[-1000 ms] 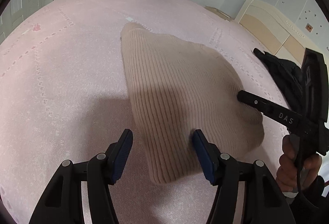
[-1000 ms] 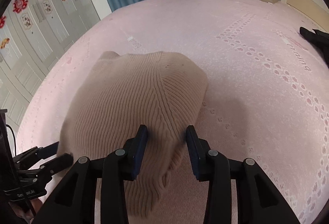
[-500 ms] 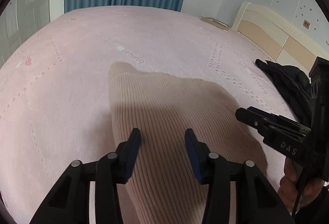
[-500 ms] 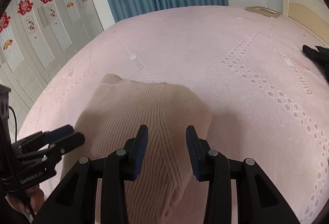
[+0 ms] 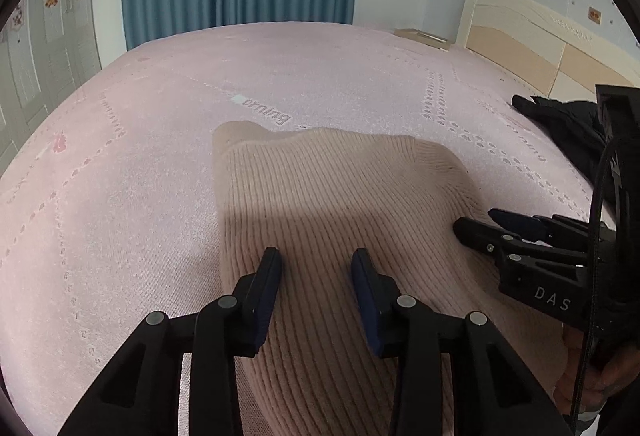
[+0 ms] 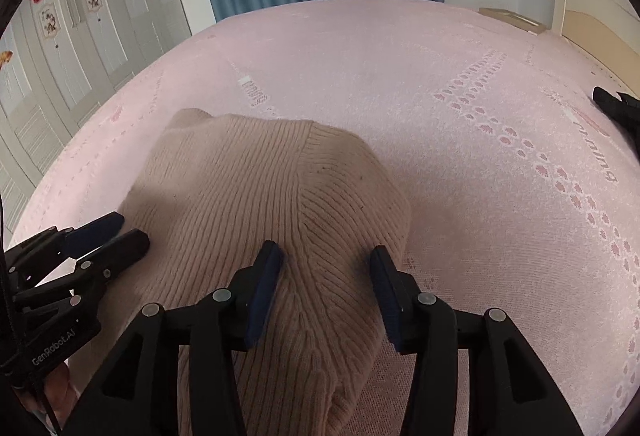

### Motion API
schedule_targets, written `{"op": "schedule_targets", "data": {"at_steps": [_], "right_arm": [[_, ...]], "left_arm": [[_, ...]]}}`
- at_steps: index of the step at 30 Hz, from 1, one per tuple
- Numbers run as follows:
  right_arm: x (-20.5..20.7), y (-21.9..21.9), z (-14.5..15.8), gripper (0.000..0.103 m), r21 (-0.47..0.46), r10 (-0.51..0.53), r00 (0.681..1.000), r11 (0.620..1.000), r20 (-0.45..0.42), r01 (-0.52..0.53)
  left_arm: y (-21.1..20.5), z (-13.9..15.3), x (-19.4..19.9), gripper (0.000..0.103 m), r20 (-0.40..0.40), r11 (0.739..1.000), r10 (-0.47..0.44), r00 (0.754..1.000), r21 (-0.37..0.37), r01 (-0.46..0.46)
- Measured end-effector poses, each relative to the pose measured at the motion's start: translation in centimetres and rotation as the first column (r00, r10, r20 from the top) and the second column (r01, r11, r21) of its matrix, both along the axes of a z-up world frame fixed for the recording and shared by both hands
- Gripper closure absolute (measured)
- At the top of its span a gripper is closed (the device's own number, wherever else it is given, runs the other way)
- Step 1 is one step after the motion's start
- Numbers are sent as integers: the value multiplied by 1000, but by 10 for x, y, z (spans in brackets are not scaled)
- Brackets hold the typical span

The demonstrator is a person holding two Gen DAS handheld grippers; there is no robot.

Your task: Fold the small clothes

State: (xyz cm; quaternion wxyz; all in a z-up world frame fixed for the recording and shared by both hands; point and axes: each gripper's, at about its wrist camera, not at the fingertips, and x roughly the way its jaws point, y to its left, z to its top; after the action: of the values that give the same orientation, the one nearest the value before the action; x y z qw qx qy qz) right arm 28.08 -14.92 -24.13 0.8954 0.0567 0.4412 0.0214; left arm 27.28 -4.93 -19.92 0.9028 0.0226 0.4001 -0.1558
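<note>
A beige ribbed knit garment (image 5: pixel 340 195) lies bunched on the pink bed (image 5: pixel 140 139), toward its near edge, with a seam running down its middle in the right wrist view. The left claw (image 5: pixel 316 272) hangs over the garment's near part, its blue pads spread apart and holding nothing. The right claw (image 6: pixel 326 268) is likewise parted, empty, over the knit's right side. A black garment (image 5: pixel 568 127) lies by the bed's right edge, near the headboard (image 5: pixel 520 31).

Knit garment (image 5: pixel 340 203) near edge — cut off behind the gripper bodies
</note>
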Motion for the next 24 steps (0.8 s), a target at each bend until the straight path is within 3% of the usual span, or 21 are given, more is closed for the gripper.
{"op": "schedule_targets", "data": {"at_steps": [5, 11, 24], "right_arm": [[0, 1, -5, 55, -7, 3, 1000, 1000, -5, -3], [6, 6, -7, 55, -33, 18, 999, 999, -44, -19], [2, 16, -8, 55, -102, 9, 1000, 995, -11, -10]], "left_arm": [[-4, -5, -4, 65, 42, 1000, 4, 999, 27, -5], [-2, -8, -6, 65, 55, 1000, 23, 998, -12, -23], [1, -11, -11, 64, 79, 999, 31, 996, -21, -29]]}}
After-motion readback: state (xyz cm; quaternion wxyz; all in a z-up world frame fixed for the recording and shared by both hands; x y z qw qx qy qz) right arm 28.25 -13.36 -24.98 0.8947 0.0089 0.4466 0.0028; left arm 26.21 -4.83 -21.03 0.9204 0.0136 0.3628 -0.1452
